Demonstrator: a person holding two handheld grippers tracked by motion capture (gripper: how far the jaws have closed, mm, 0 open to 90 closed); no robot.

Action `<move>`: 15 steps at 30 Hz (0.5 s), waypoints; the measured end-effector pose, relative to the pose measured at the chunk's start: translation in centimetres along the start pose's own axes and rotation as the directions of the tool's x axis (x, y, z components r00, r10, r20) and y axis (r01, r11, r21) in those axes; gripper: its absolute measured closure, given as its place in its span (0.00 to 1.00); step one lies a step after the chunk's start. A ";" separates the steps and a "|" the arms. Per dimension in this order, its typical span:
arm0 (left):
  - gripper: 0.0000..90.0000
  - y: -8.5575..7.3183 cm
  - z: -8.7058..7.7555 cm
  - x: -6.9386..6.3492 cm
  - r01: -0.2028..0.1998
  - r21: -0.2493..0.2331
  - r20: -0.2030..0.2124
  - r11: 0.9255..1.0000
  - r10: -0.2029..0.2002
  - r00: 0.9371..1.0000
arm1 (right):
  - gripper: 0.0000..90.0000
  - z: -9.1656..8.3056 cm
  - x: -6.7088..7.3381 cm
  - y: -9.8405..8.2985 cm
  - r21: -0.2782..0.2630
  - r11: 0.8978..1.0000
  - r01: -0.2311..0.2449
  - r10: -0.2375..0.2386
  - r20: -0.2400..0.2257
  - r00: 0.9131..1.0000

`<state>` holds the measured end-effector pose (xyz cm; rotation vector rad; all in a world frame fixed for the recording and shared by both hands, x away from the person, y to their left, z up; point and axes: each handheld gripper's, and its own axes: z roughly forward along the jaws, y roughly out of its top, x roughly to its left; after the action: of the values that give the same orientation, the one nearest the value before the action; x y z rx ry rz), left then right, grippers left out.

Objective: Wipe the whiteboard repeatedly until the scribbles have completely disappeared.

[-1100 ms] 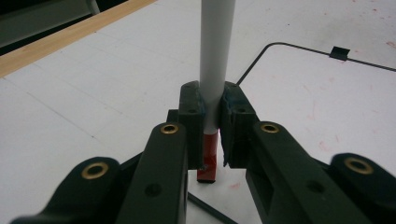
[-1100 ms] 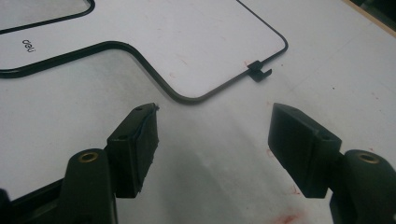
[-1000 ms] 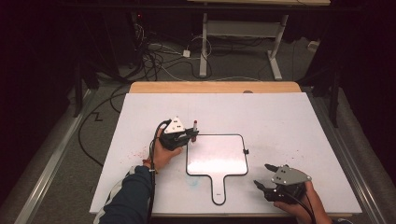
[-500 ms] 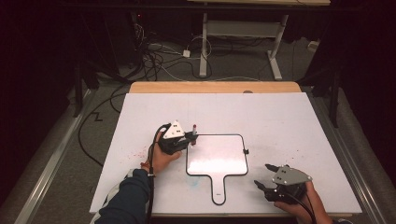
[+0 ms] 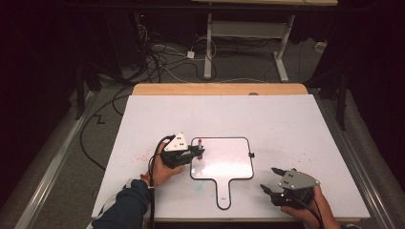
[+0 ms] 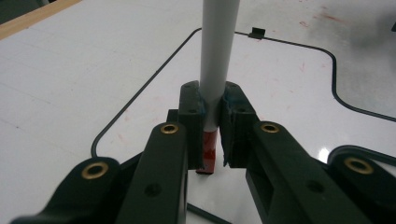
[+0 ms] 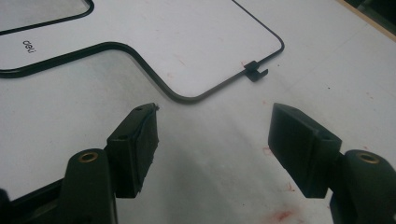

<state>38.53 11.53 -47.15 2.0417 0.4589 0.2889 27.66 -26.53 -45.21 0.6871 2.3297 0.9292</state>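
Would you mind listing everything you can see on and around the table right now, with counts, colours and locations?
Whiteboard paddle: one, white with a black rim and handle, lying flat at the middle of the table's near half.
Marker: one, grey barrel with a red end, held at the paddle's left corner.
Clip: one, black, on the paddle's right edge.
Table: one, white top with faint red smudges and a wooden far edge.
Cables: several, dark and white, on the floor beyond the table.
Desk frame: one, pale, behind the table.
Left gripper: one, black, shut on the marker.
Right gripper: one, black, jaws apart over the bare table, near right.
Sleeve: one, dark blue, bottom left.
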 end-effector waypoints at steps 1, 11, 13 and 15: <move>0.88 0.0 -0.1 0.0 -0.003 0.001 -0.003 1.000 0.003 1.000 | 0.38 0.0 0.0 0.0 0.000 1.000 0.000 0.000 0.000 1.000; 0.88 2.3 3.4 -0.9 -0.040 0.009 0.021 0.999 0.040 0.999 | 0.38 0.3 0.1 0.1 0.007 1.000 0.011 -0.011 -0.007 1.000; 0.88 2.9 4.4 -1.5 -0.055 0.007 0.038 0.998 0.055 0.998 | 0.38 0.3 0.0 0.1 0.006 1.000 0.013 -0.013 -0.007 1.000; 0.88 3.4 5.2 -2.0 -0.068 0.008 0.056 0.998 0.068 0.996 | 0.38 0.2 0.0 0.0 0.009 1.000 0.010 -0.010 -0.009 1.000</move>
<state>39.44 5.10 -46.73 2.0720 0.3574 0.2705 27.82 -26.41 -45.35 0.6752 2.3441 0.9198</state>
